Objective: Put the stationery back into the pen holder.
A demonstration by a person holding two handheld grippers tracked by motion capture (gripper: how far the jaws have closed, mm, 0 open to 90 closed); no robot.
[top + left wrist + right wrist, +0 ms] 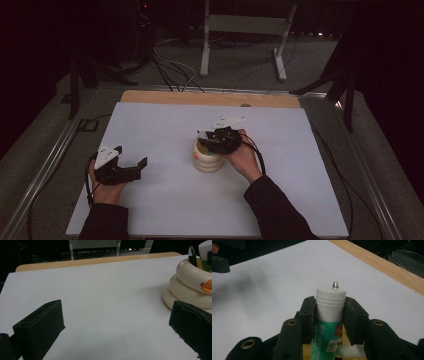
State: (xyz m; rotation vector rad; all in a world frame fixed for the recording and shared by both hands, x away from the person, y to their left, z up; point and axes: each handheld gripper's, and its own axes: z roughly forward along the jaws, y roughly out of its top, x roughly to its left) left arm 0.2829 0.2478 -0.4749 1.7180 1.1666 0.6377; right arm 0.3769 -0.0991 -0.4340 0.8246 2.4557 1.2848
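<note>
Because your right claw has its jaws pressed on either side of the green glue tube just under its white cap, the tube stays upright over the cream ringed holder at mid-table, probably so it can go straight in or out. Your left claw rests wide open and empty on the white table, clear of the holder.

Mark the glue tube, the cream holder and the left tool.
glue tube (330, 298): right gripper view, on its white cap.
cream ringed holder (186, 286): left gripper view, on its middle ring.
left tool (131, 169): high view, midway between its open jaw tips.
</note>
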